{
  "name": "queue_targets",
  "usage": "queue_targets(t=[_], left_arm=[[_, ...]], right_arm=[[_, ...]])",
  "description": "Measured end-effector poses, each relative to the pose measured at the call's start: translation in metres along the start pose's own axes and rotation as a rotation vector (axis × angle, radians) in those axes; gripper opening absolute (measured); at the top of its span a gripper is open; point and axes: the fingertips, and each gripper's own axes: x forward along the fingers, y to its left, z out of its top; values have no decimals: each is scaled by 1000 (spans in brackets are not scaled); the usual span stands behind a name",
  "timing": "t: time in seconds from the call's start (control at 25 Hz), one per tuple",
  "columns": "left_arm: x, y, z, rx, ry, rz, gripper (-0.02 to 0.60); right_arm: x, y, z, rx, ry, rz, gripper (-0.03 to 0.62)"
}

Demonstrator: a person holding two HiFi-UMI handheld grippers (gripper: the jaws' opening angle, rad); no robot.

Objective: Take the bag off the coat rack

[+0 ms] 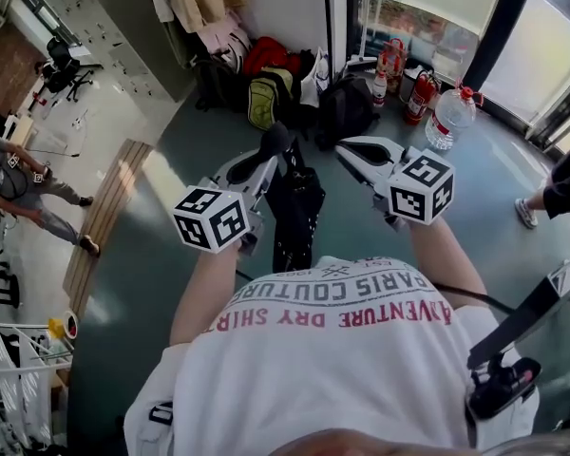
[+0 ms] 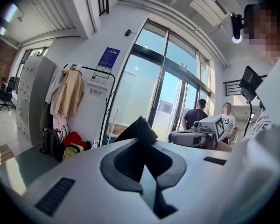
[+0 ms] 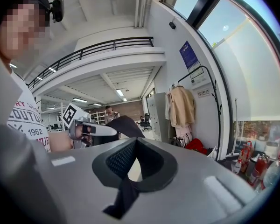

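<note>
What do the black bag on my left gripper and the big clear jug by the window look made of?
Black bag: soft matte fabric, perhaps nylon; it droops in folds from the left gripper. Jug: clear glossy plastic, probably; see-through, with a red cap.

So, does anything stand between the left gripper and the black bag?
Nothing visible does. The left gripper is shut on the top of the black bag, which hangs well away from the coat rack.
</note>
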Motion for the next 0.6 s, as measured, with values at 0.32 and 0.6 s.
queue_targets(t=[0.32,0.6], left_arm=[[3,4,5,19,-8,8,9],[3,7,10,24,-4,-10,9]], right_arm=[[-5,-4,-8,5,-4,-14,2],[-1,-8,-7,9,3,-37,2]])
